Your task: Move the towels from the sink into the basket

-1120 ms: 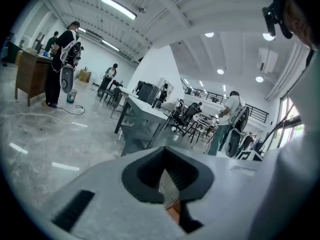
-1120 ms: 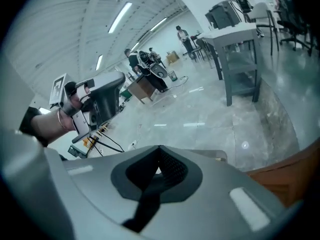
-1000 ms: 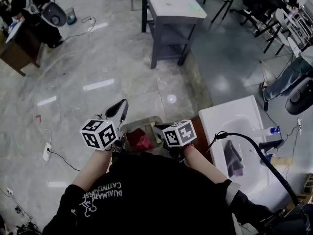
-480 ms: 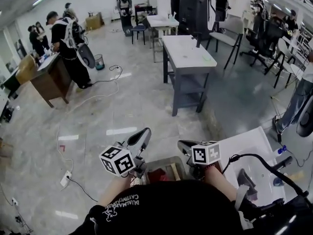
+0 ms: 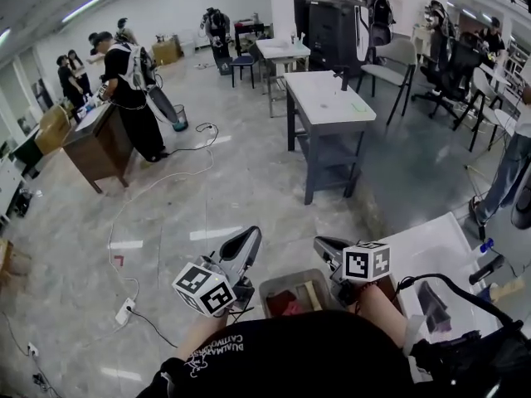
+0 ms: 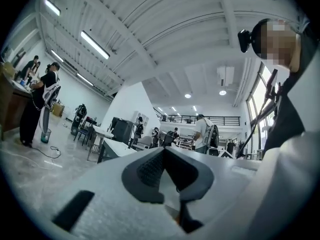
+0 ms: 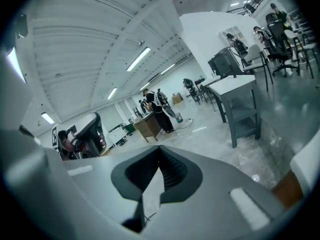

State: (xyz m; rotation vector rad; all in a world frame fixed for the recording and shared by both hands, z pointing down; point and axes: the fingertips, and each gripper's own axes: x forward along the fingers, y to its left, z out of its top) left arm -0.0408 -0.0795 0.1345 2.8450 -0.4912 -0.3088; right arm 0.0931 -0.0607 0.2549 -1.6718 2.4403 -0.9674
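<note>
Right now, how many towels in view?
2. A red towel in the basket; a dark grey towel in the sink. The person's body covers part of each; more may be hidden.

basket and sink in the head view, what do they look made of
Basket: grey-beige, matte, stiff straight rim; probably plastic, though too small to be sure. Sink: white, smooth, one-piece with rounded edges and a faint sheen; glazed ceramic or moulded plastic, can't tell which.

Basket [image 5: 286, 282] w/ red towel [image 5: 286, 305] inside; left gripper [image 5: 247, 240] just left of it, right gripper [image 5: 323, 245] just right, white sink [image 5: 415, 251] w/ dark towel [image 5: 432, 303] further right.
</note>
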